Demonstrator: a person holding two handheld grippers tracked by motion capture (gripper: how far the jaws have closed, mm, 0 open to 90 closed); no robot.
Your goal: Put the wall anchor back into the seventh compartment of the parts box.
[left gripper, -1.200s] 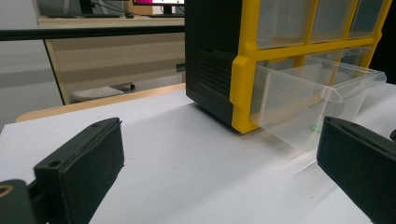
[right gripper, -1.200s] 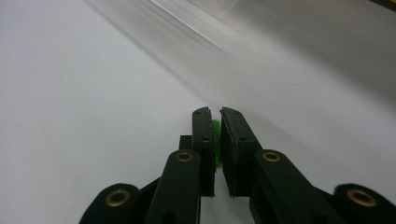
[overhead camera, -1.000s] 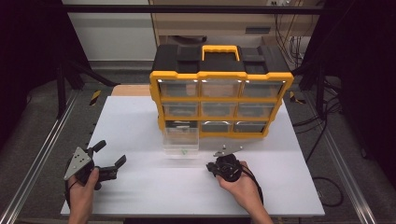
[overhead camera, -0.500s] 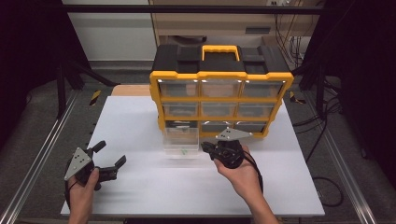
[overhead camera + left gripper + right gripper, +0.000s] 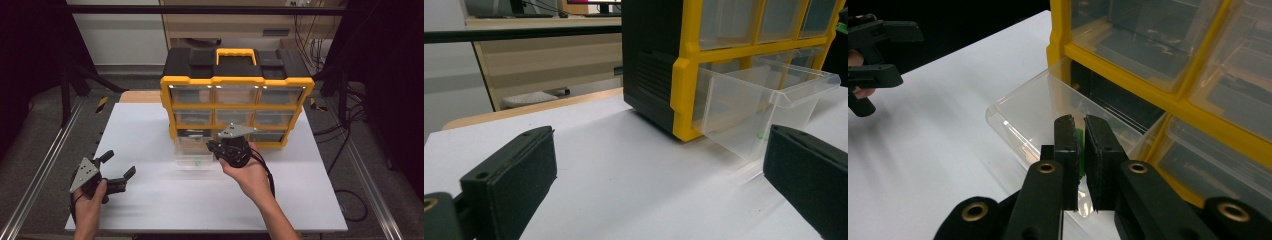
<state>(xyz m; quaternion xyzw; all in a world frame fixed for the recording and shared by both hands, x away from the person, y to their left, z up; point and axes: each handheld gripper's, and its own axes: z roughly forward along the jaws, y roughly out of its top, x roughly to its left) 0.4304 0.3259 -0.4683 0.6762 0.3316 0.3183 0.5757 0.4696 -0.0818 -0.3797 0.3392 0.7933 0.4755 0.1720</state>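
At lower left my left hand-held gripper point(image 5: 116, 172) waits released on the desk point(image 5: 150, 210). Mid-frame, the clear drawer point(image 5: 194, 156) stands pulled out of the organizer point(image 5: 235, 82); my right hand-held gripper point(image 5: 214, 146) hovers clenched, seemingly empty, over it.

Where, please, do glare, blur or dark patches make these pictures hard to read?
High view: bright glare along the organizer's top drawer row, the room around the table nearly black. Left gripper view: the near claw pads are soft, and the pulled-out clear drawer is see-through and pale against the table. Right gripper view: the shut right claw hides most of a small green thing.
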